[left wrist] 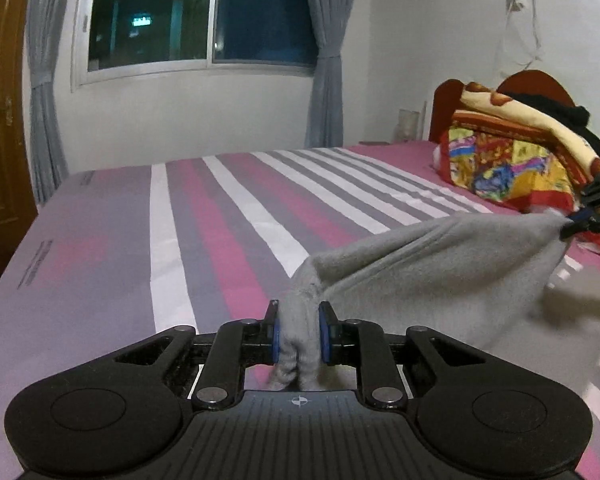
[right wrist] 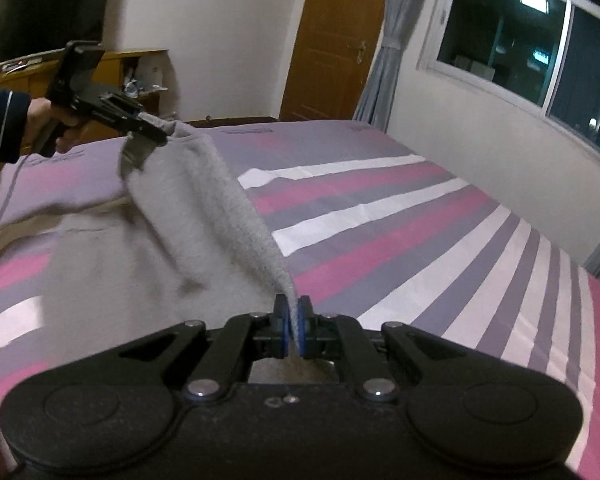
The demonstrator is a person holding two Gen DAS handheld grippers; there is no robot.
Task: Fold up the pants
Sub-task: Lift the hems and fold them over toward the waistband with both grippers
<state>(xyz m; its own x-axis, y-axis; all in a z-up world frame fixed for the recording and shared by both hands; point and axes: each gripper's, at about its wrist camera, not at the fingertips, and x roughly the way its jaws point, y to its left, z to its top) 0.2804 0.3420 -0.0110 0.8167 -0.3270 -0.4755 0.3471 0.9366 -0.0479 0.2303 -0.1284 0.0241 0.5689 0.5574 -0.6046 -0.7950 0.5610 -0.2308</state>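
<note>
— Grey fleece: one pair of pants (left wrist: 440, 264), lifted above one striped bed (left wrist: 228, 216).
— Two grippers: left gripper (left wrist: 300, 334) pinching a bunched edge, right gripper (right wrist: 294, 332) clamped on another edge.
— One window (left wrist: 204, 16).

Black tool (left wrist: 299, 334) with blue pads (left wrist: 325, 332), silver screws; dark navy sleeve (right wrist: 2, 126).

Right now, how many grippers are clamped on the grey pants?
2. The left gripper pinches a bunched edge of the grey pants; the right gripper pinches the other end, fabric stretched between them above the bed.
</note>
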